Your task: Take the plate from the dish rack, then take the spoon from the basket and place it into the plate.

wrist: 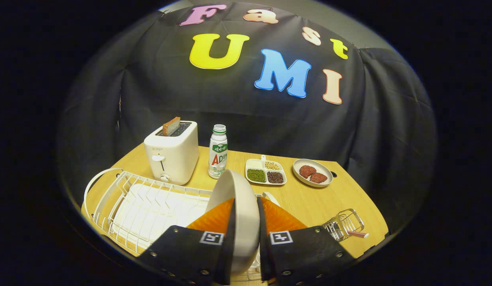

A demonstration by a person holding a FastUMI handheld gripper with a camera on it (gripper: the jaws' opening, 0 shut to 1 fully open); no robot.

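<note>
My gripper [246,214] is clamped on the plate [236,214], which stands on edge between my two orange fingers [214,218], one pressing on each face of it. The plate is pale cream and its rim rises above my fingertips, covering part of the wooden table [309,202] behind it. It sits over the right end of the dish rack [122,198]; whether its lower edge touches the wires I cannot tell, because my own fingers hide that part.

The dish rack is white wire with a white tray under it and lies to the left of my fingers, reaching toward the near left corner of the table. Beyond the rack stands a white toaster [172,153] with a brown slice of bread [171,125] sticking up from one slot. Just beside the toaster, to its right, is a small bottle [218,151] with a green and white label.

Farther right on the table is a white divided dish [265,171] with beans of different colours in its compartments, and next to it an oval plate [312,172] carrying two reddish brown pieces of food.

To the right of my fingers, near the table's edge, lies a small wire basket [343,224], tipped on its side. A pink handle, the spoon [357,234], pokes out of its open end toward the table's right edge
</note>
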